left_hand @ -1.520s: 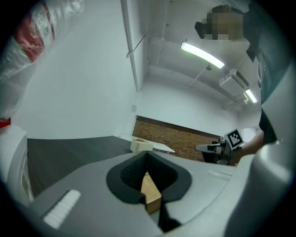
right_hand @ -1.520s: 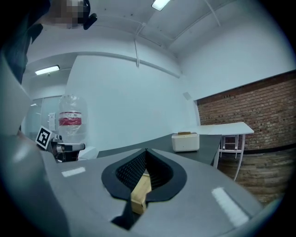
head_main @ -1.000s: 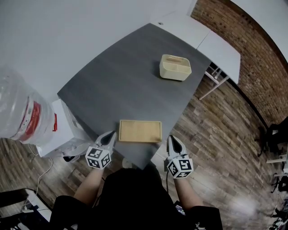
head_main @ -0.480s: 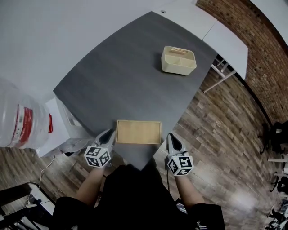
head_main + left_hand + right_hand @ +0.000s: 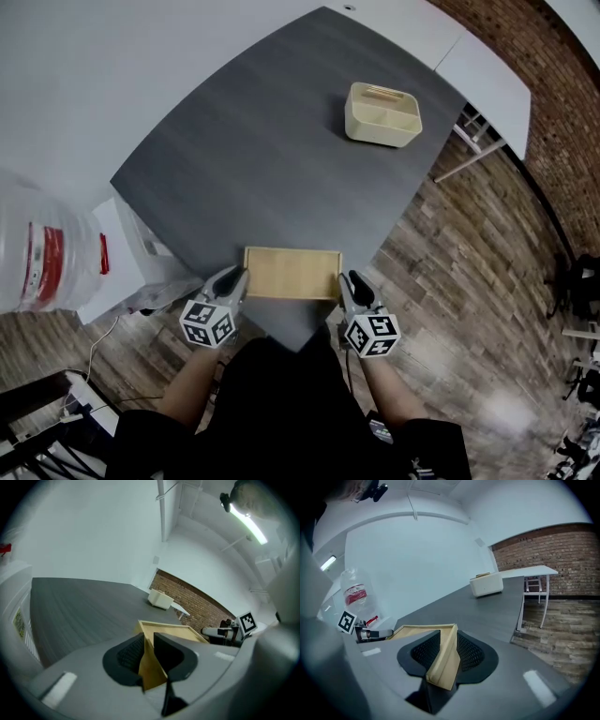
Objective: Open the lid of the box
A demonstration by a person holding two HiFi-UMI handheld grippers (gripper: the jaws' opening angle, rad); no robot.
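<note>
At the near edge of the grey table (image 5: 281, 141) sits the flat wooden box (image 5: 292, 273), unopened. Left gripper (image 5: 233, 278) pinches its left corner. Right gripper (image 5: 349, 281) straddles the right corner, jaws just opened and not clamped yet — probably setting a two-sided hold for an even lift.

My two arms (image 5: 190, 377) reach out in front of me, one on each side. Both claws tip a little downward. My left gripper (image 5: 233, 278) has its jaws close together, pinching a corner of the lid (image 5: 292, 273). My right gripper (image 5: 348, 282) has just been opening its jaws, and they stand apart with the lid's other near corner between them.
</note>
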